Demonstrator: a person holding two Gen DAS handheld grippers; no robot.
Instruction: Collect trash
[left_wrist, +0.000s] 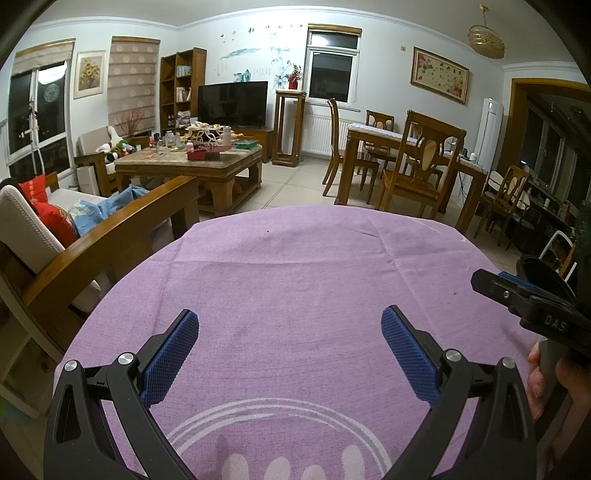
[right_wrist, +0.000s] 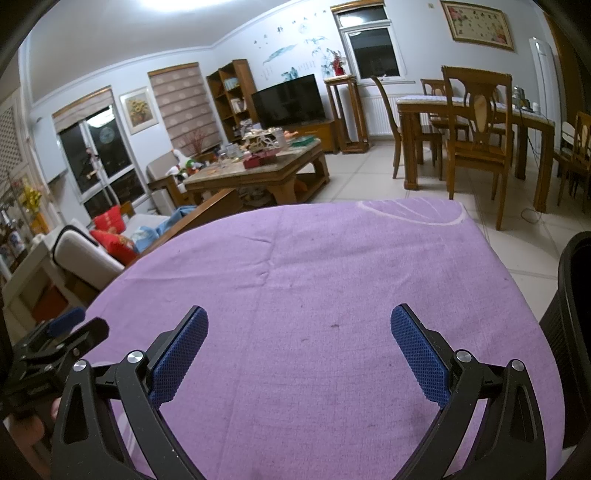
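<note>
While I hold both claws over it, the purple cloth fills most of what I see, spread over a table and lying fairly flat with a few shallow creases and some white curved lines printed near my edge. Beyond it lies the room: a wooden sofa with red cushions to the left, a cluttered coffee table in front of a dark television, and a dining table with wooden chairs to the right. At the right edge of the right wrist view a black bin with a ribbed side stands beside the cloth-covered table. My left claw hangs above the near part of the cloth, its blue pads spread wide apart with nothing between them. My right claw is released the same way, blue pads far apart and empty, over the cloth just right of the left one; each claw shows at the edge of the other's view. My right hand grips its handle at the side of the left view. As for trash, I can make out only a few tiny dark specks on the cloth, one of them between my right claw's fingers; what they are I cannot tell.
</note>
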